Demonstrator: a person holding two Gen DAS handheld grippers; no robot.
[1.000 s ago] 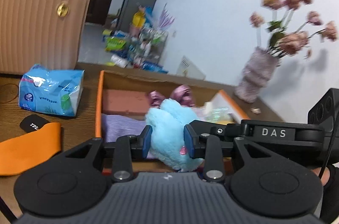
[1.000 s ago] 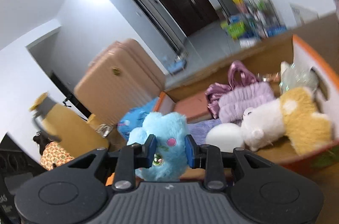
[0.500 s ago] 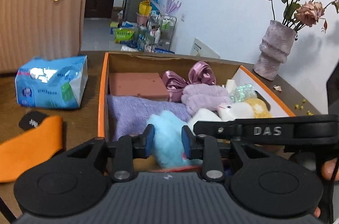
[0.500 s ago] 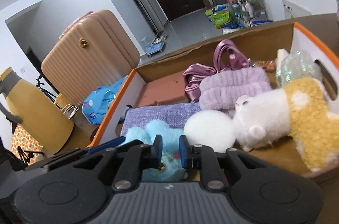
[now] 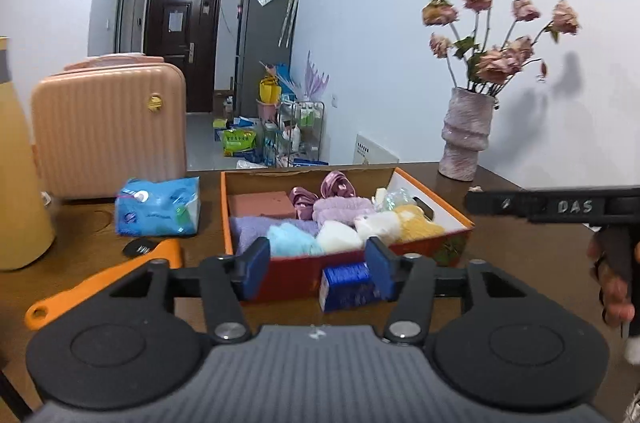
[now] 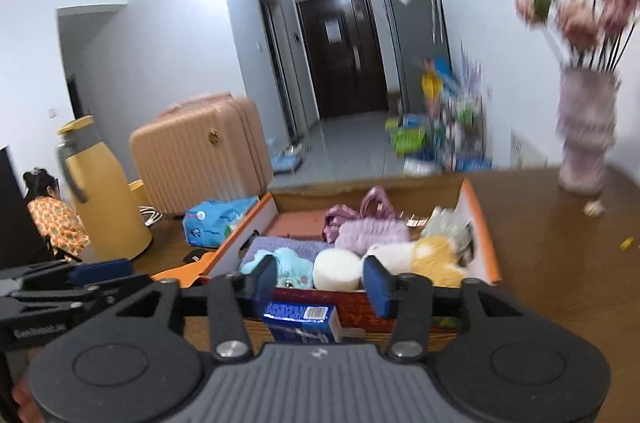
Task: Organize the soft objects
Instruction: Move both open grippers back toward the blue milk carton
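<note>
Both tongs, left (image 5: 316,265) and right (image 6: 320,281), have just been opening, now standing apart and empty; blue plush (image 6: 294,267), released, is lying inside orange box (image 5: 434,213) on brown worktop (image 5: 532,255), suitcase (image 5: 108,127) behind-left of box.

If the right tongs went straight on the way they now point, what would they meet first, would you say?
Most likely the small blue packet lying on the table before the orange box; it sits low between the open right tongs. Depth is unclear, so they might pass above it.
</note>
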